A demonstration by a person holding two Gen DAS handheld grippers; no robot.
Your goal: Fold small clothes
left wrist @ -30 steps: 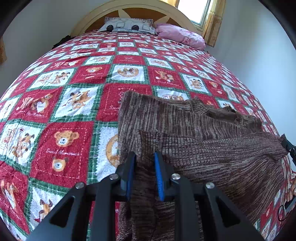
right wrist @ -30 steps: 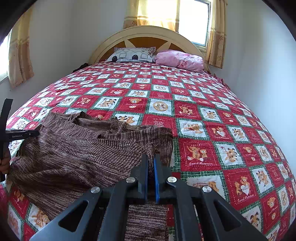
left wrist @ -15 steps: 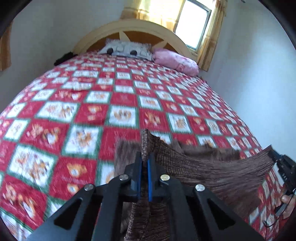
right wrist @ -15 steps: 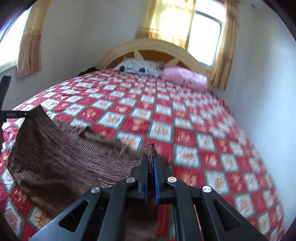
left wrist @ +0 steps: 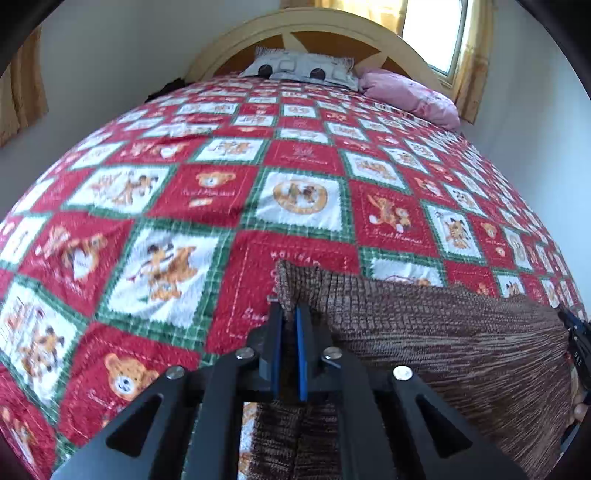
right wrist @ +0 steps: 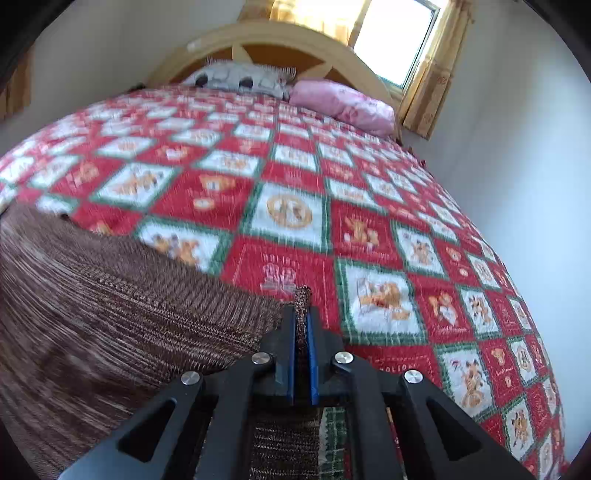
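A brown ribbed knit garment (left wrist: 443, 332) is stretched between my two grippers over the red teddy-bear quilt (left wrist: 207, 192). My left gripper (left wrist: 289, 317) pinches its left corner, which pokes up past the blue pads; the jaws are opening slightly with the cloth still between them. In the right wrist view the garment (right wrist: 110, 302) spreads out to the left, and my right gripper (right wrist: 302, 317) is shut on its right edge, a strip of knit standing between the pads. The right gripper's (left wrist: 576, 343) body shows at the far right of the left wrist view.
The quilt (right wrist: 369, 206) covers the whole bed. A grey pillow (left wrist: 299, 68) and a pink pillow (left wrist: 410, 96) lie against the curved wooden headboard (left wrist: 325, 26). A white wall (right wrist: 535, 184) runs close along the bed's right side, with a curtained window (right wrist: 399, 40) above.
Both grippers closed on the garment's near edge, raised it, then carried it forward toward the headboard and lower. The knit now lies stretched flat between them instead of rumpled.
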